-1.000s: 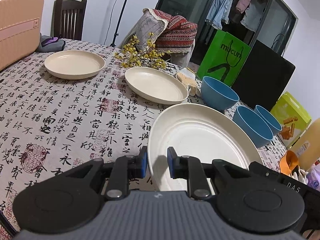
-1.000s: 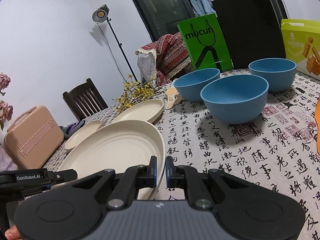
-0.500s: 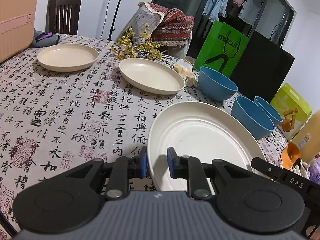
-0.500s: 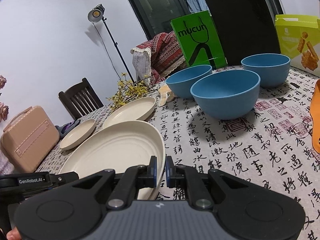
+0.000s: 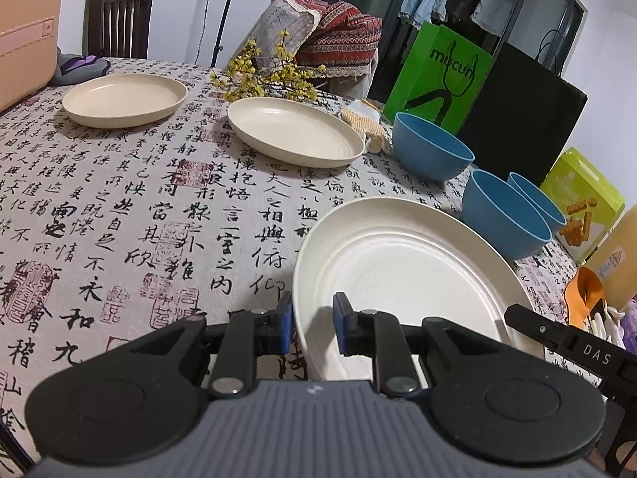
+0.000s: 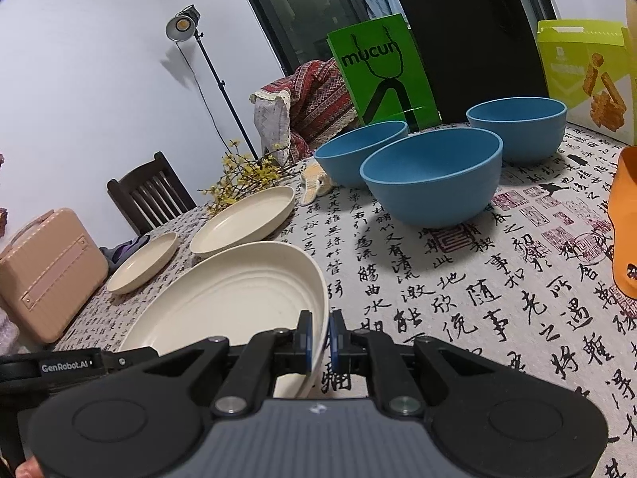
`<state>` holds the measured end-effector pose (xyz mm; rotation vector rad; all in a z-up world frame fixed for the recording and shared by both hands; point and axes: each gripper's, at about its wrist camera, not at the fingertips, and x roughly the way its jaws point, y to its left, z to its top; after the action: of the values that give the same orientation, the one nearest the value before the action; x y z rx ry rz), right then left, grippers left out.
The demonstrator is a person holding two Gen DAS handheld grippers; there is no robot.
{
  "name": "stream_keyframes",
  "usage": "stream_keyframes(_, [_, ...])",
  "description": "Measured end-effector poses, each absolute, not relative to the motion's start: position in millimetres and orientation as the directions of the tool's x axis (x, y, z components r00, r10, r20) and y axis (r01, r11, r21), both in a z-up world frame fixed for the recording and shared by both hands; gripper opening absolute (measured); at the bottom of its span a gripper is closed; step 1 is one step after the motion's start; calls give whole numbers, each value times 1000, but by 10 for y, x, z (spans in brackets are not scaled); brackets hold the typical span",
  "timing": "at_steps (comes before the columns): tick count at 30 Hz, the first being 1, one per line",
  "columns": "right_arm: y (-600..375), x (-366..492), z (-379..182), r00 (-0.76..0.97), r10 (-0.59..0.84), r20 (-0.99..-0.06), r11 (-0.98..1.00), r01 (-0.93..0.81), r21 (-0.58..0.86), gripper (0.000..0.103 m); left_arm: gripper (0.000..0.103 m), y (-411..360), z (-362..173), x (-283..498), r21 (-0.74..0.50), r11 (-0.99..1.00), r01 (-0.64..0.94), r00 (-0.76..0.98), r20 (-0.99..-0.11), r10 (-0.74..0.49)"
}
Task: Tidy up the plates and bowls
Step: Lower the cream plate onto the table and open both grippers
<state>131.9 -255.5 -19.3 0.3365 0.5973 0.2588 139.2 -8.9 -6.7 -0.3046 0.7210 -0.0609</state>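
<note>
A large cream plate [image 5: 398,271] [image 6: 239,302] hangs just over the calligraphy tablecloth [image 5: 139,207], held at opposite rims. My left gripper [image 5: 312,326] is shut on its near left rim. My right gripper [image 6: 319,336] is shut on its right rim, and its body shows at the edge of the left wrist view. Two smaller cream plates [image 5: 123,99] [image 5: 294,131] lie further back on the cloth. Three blue bowls [image 6: 360,151] [image 6: 432,183] [image 6: 517,127] stand in a cluster to the right of the plates.
A pink suitcase [image 5: 24,32] sits at the far left edge, yellow flower sprigs [image 5: 262,75] behind the plates. A green bag [image 5: 442,75], black bag [image 5: 525,119] and snack box [image 5: 581,207] stand behind the bowls. An orange object [image 6: 625,231] lies at right.
The large plate, gripped on both sides throughout, has sunk a little toward the cloth on the left side. Both grips are unchanged.
</note>
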Motion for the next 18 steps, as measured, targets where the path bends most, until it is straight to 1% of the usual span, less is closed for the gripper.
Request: stream_keyframes(18, [-2633, 1375, -313, 788, 327, -522, 914, -124, 385, 9, 20, -169, -181, 1446, -275, 961, -42, 735, -660, -156])
